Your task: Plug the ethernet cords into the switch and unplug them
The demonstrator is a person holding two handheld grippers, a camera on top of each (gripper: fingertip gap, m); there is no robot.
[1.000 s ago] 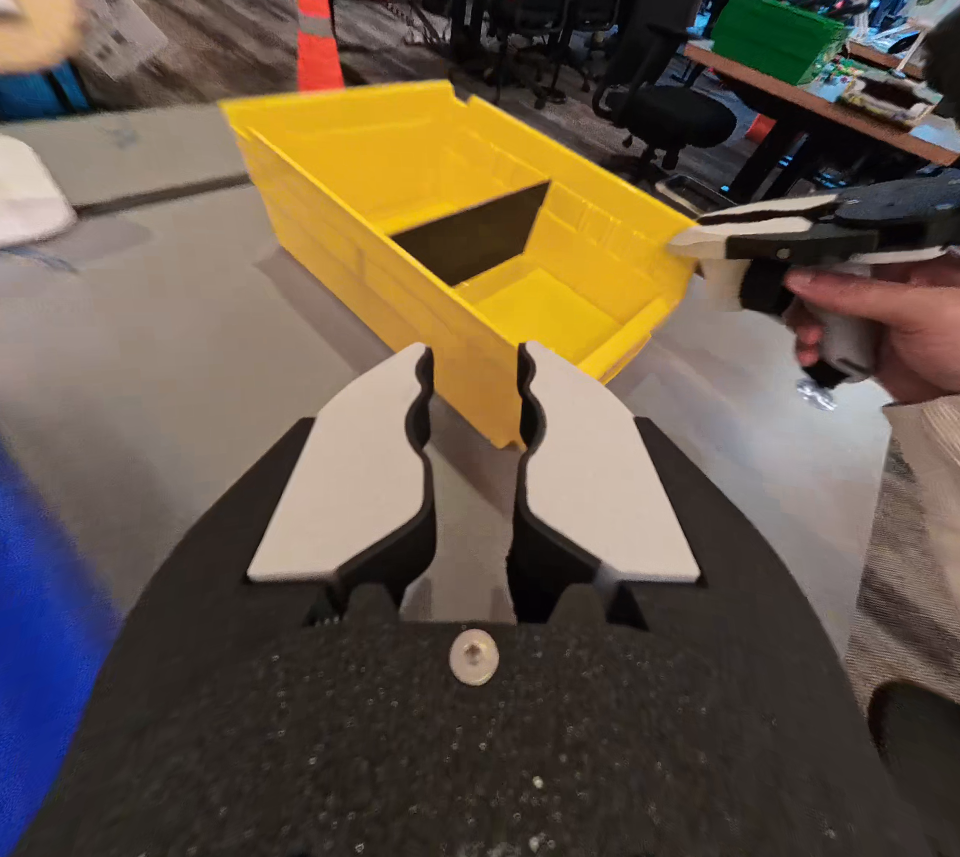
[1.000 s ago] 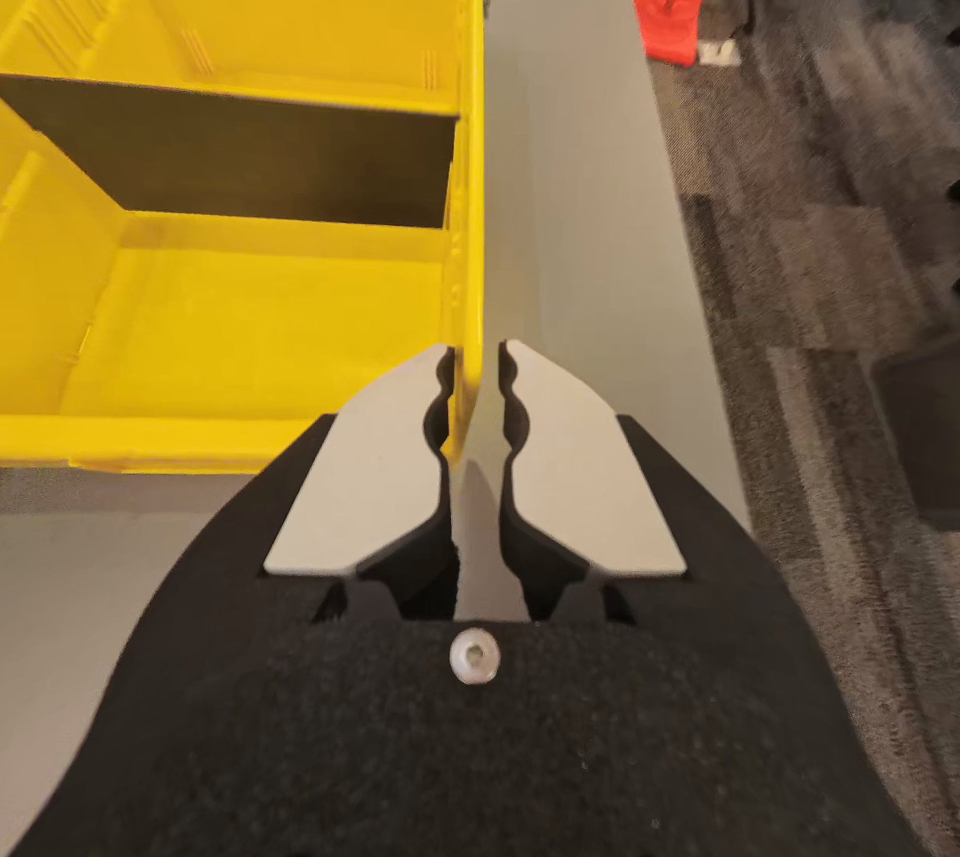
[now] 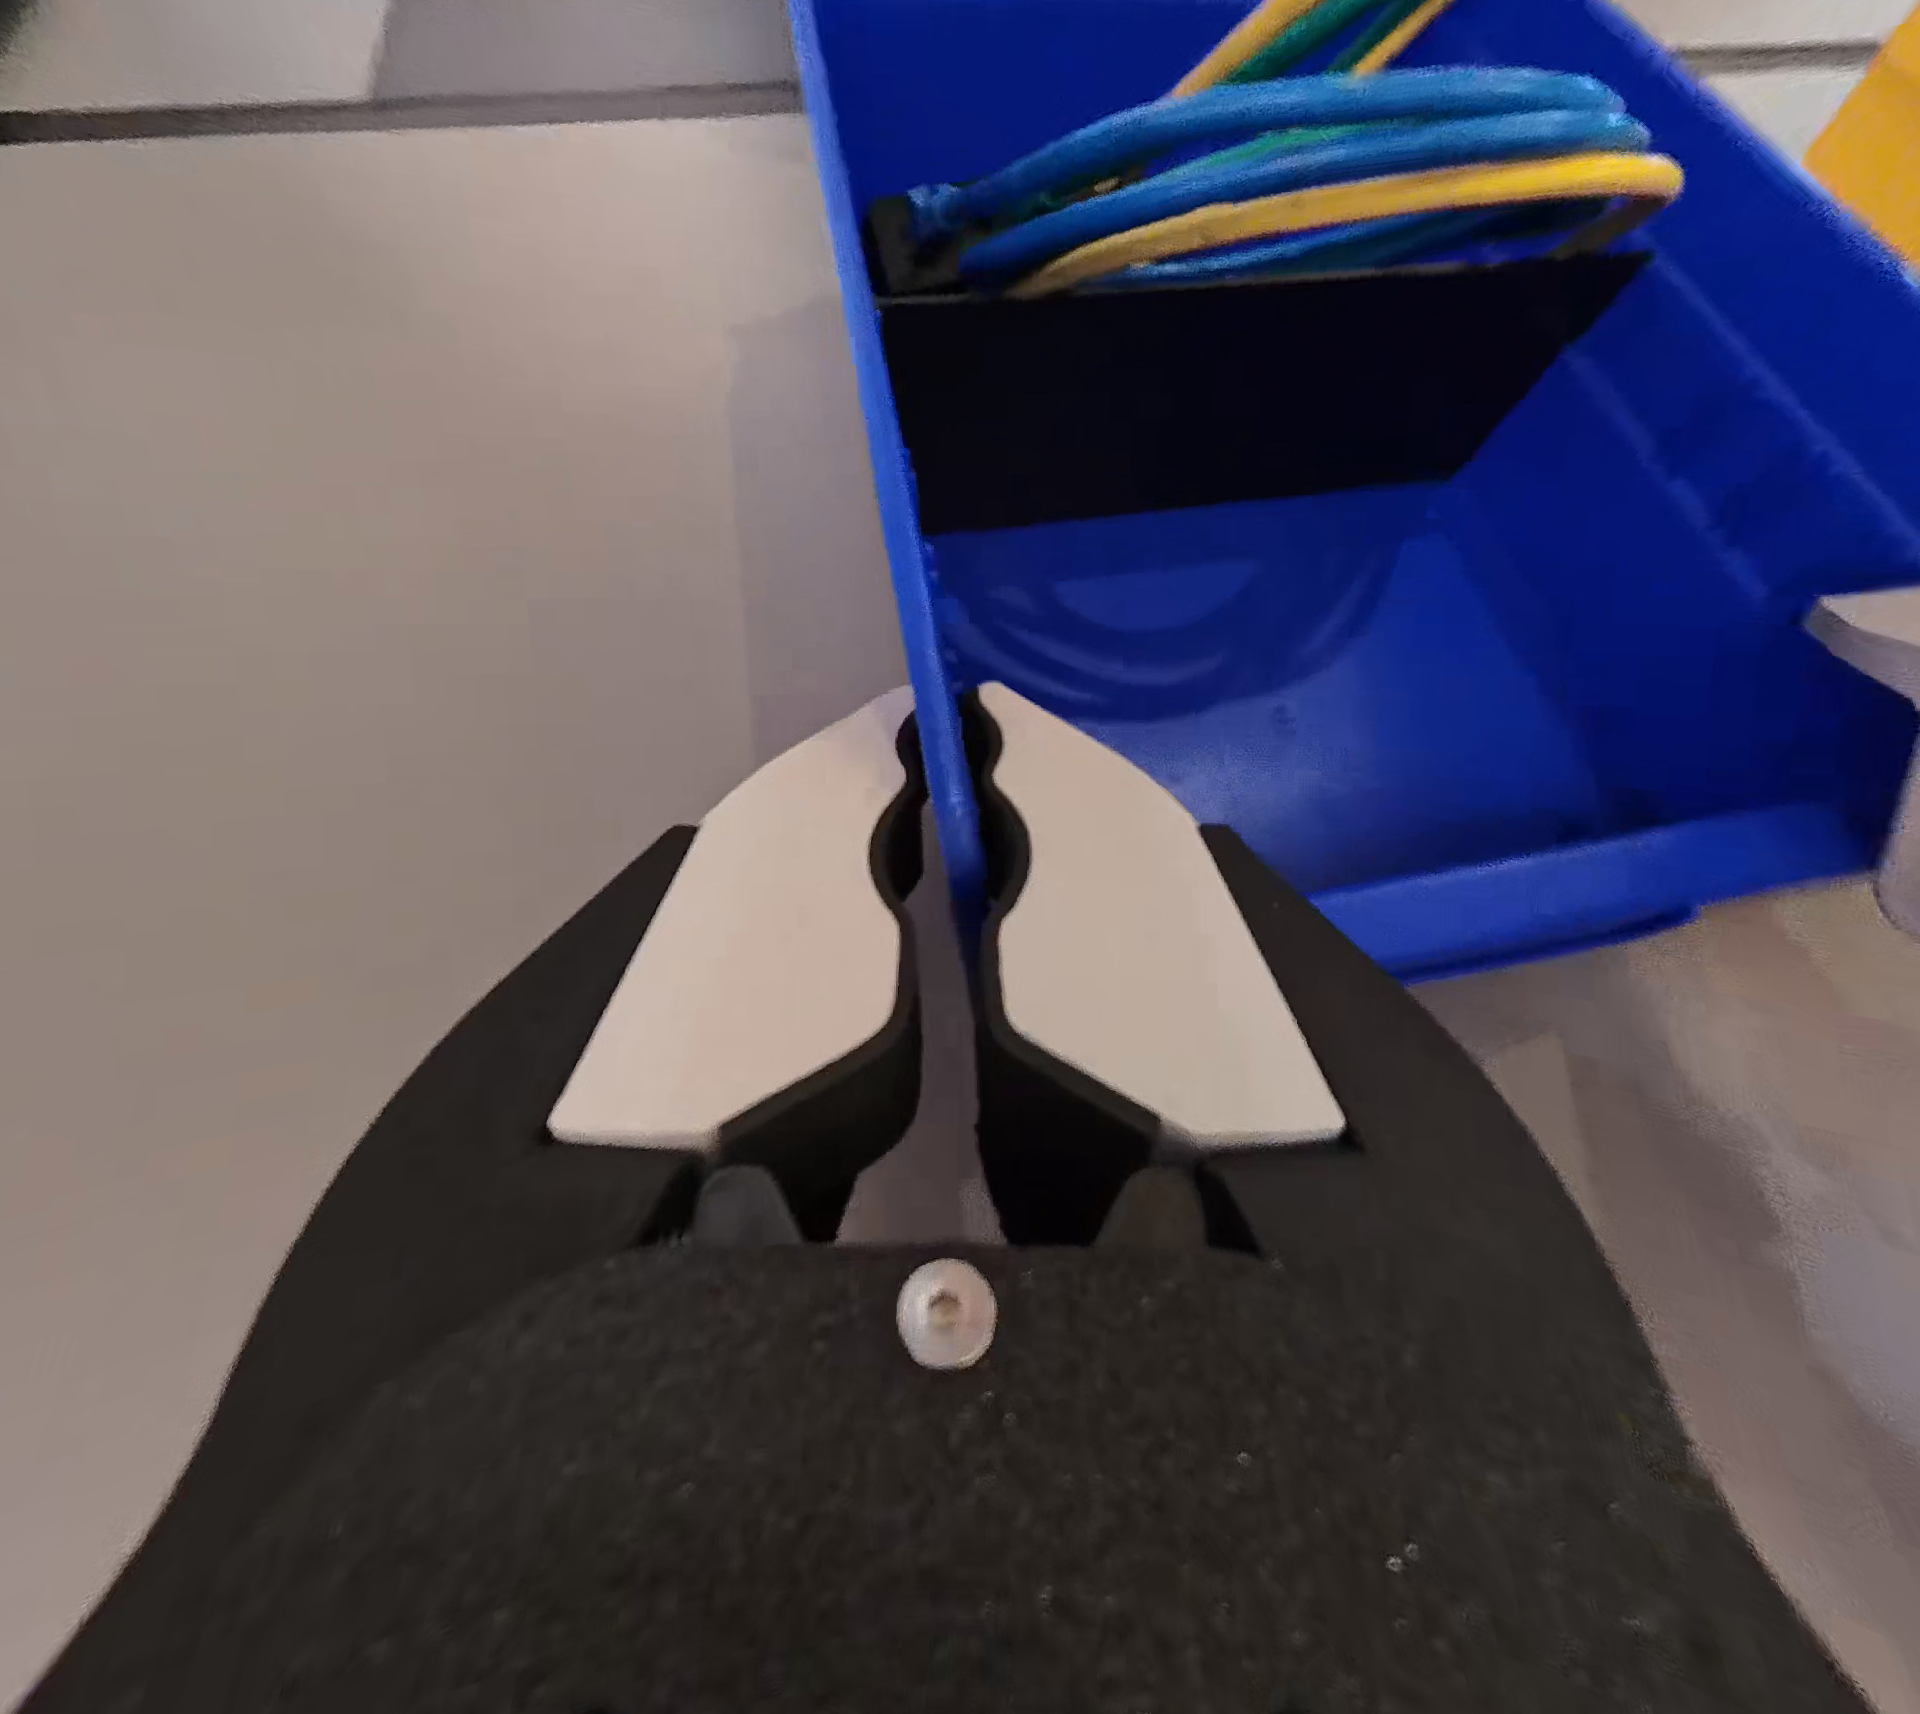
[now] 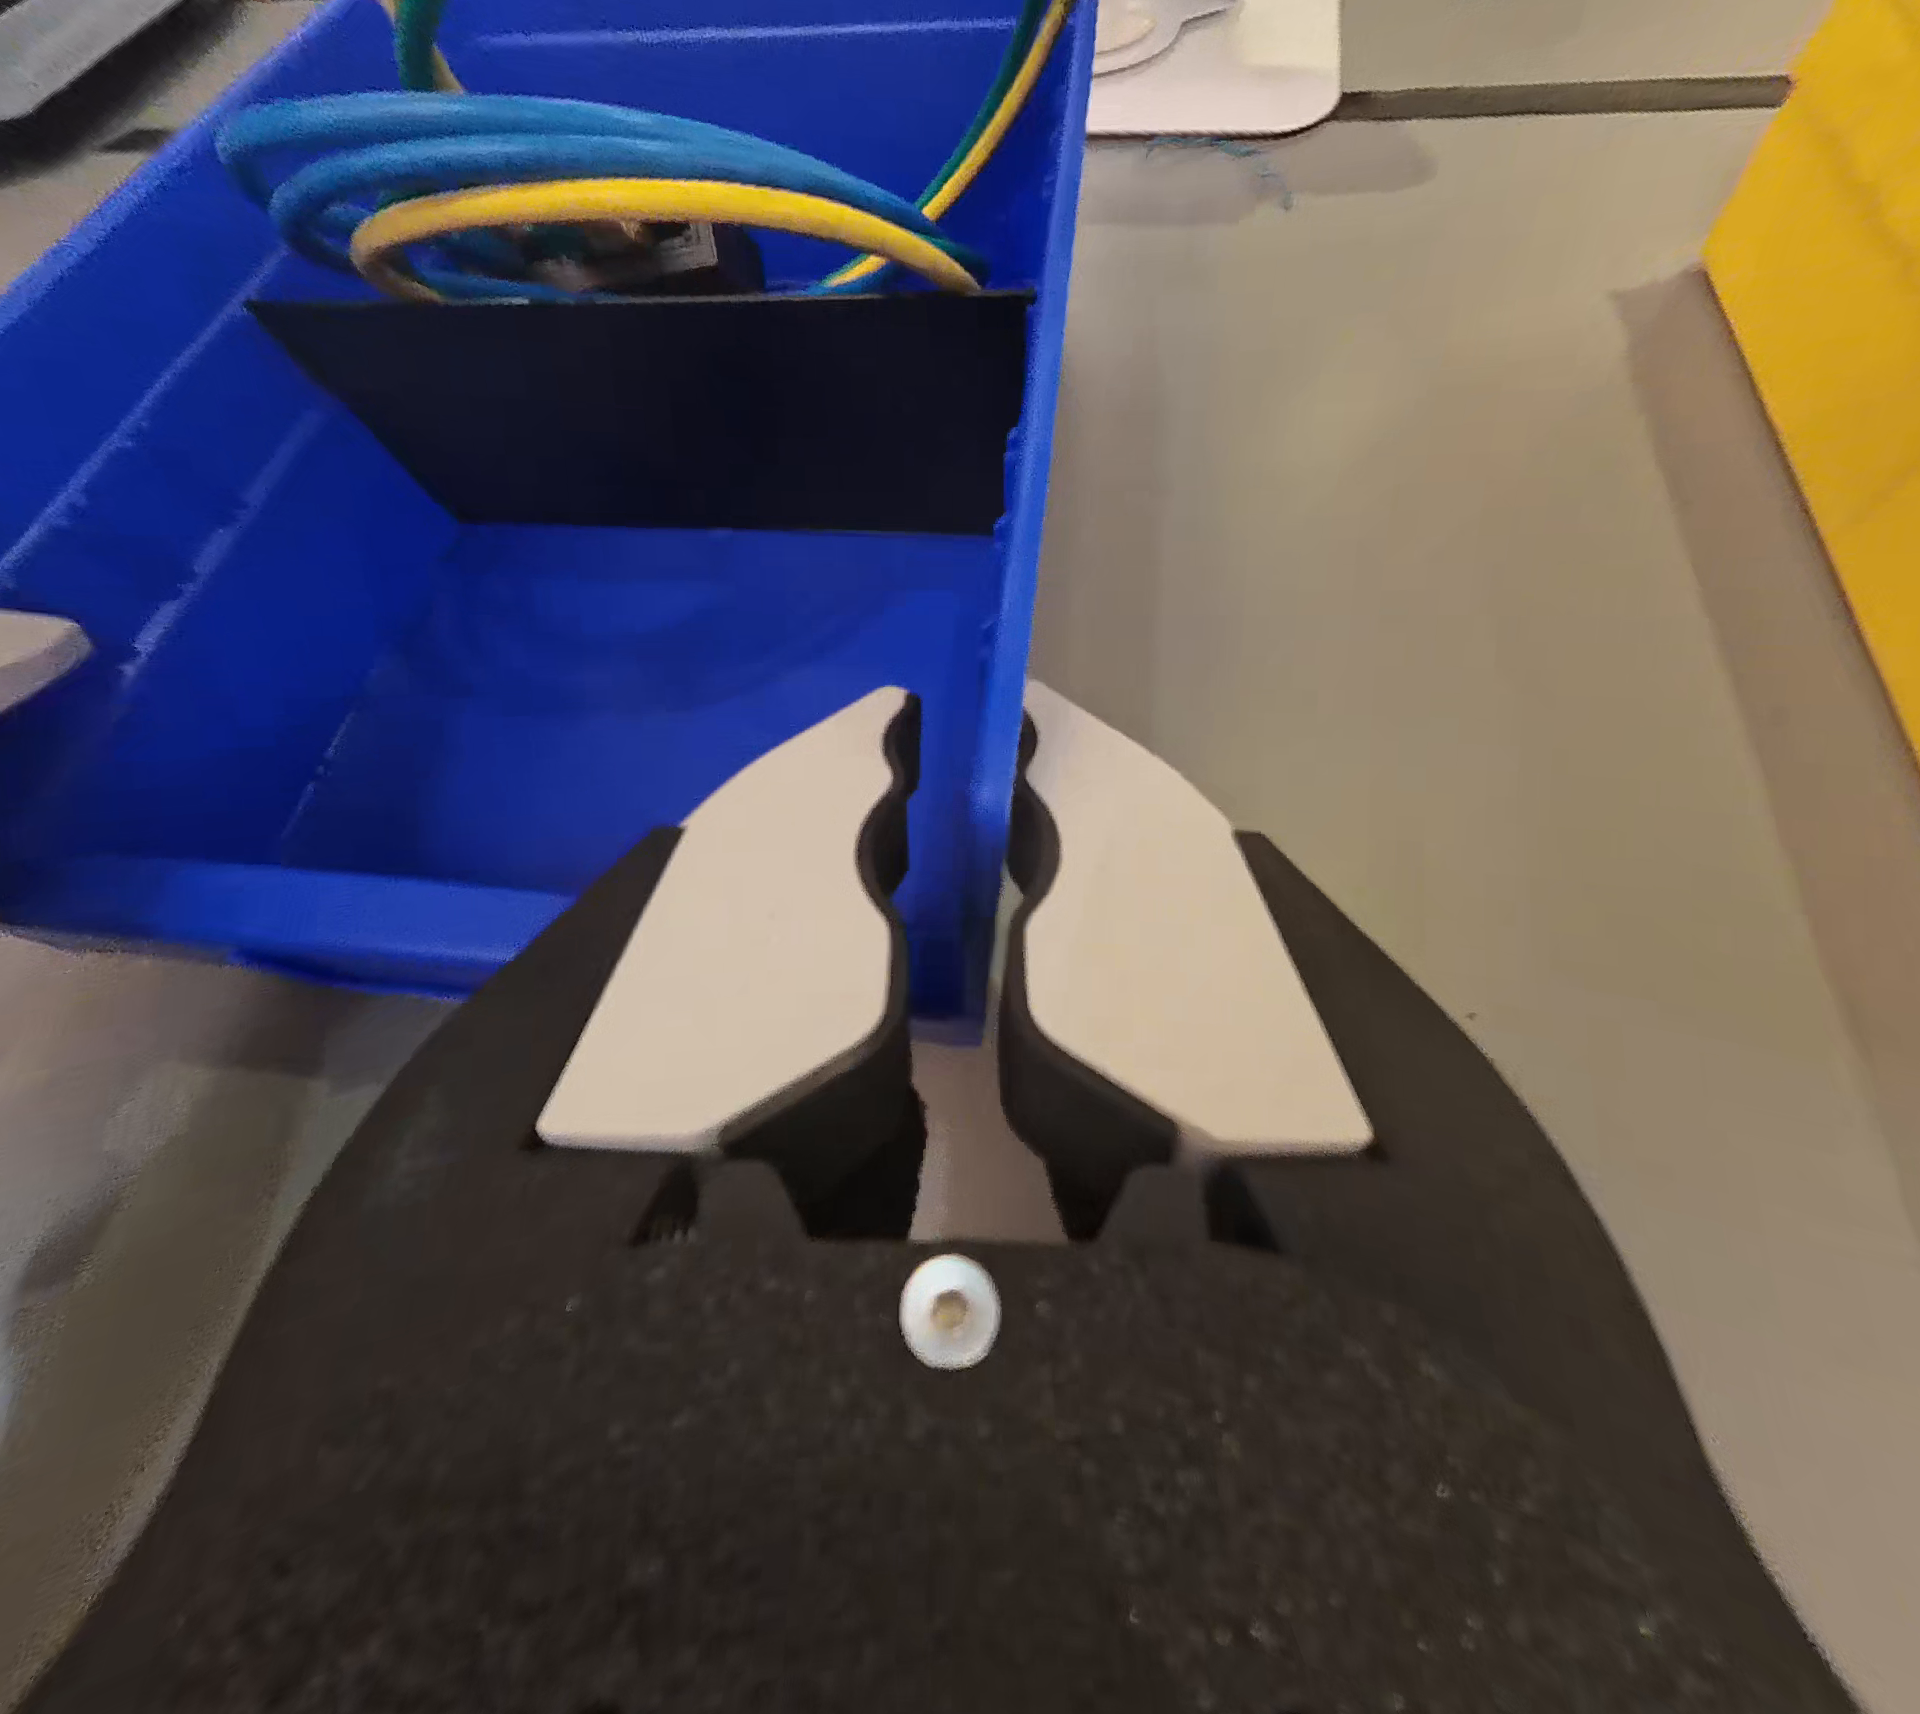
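Both tongs, left tongs and right tongs, clench opposite walls of the blue bin, ethernet cords coiled upper-centre behind its divider; a white stand shows only at the right wrist view's top.

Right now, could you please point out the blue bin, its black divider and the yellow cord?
blue bin (image 4: 208, 459), right wrist view, side wall.
black divider (image 4: 727, 417), right wrist view, face.
yellow cord (image 3: 1351, 204), left wrist view, loop.

Left hand-held gripper: black speckled body, two pale grey fingers with wavy black inner edges, one silver screw. Right hand-held gripper: identical build.
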